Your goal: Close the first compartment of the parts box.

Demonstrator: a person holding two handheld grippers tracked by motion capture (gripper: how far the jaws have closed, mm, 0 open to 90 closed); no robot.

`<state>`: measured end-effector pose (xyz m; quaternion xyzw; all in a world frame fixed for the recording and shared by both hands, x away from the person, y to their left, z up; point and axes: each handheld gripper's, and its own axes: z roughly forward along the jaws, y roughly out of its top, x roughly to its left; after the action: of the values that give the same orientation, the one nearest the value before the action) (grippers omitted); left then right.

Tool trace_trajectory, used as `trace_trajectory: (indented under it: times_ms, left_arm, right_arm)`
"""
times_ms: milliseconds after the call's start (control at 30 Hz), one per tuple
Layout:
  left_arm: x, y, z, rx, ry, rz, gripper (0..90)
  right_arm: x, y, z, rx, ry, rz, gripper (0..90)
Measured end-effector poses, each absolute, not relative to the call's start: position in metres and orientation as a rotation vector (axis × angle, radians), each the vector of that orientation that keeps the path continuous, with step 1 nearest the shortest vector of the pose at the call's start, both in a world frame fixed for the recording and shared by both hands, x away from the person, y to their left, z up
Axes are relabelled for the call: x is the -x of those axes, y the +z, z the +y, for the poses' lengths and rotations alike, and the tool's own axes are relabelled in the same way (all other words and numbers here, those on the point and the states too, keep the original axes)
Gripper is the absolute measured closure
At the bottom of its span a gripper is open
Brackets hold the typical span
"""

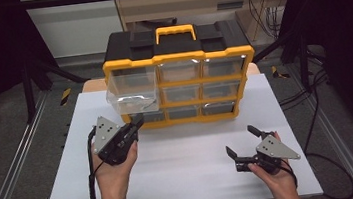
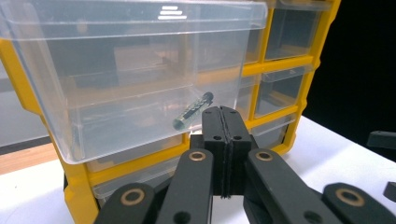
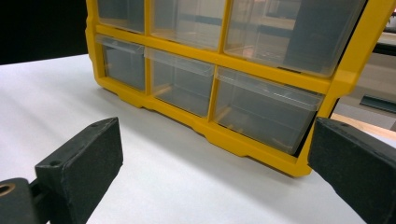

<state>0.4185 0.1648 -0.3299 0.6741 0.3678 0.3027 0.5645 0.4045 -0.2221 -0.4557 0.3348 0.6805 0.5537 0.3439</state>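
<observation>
The organiser (image 1: 178, 59) has a frame of smooth yellow plastic with a slight sheen, and a matt black plastic top. Its drawers are clear glossy plastic; the pulled-out drawer (image 2: 135, 79) catches bright glints along its rim. Inside it lies a ribbed grey-green wall plug (image 2: 192, 111), dull in finish. The left claw (image 2: 223, 140) is matt black with brass-coloured rivets, its pads finely rough. The counter (image 1: 182, 169) is a flat, matt white board.
</observation>
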Motion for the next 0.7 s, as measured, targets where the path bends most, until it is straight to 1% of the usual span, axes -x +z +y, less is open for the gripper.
trace_trajectory:
  times_ms: [700]
  left_arm:
    - [-0.439,-0.336,0.164,-1.6,0.721,0.929,89.6]
  right_arm:
    - [-0.405,-0.455,-0.222,-0.871,1.441,1.768,3.3]
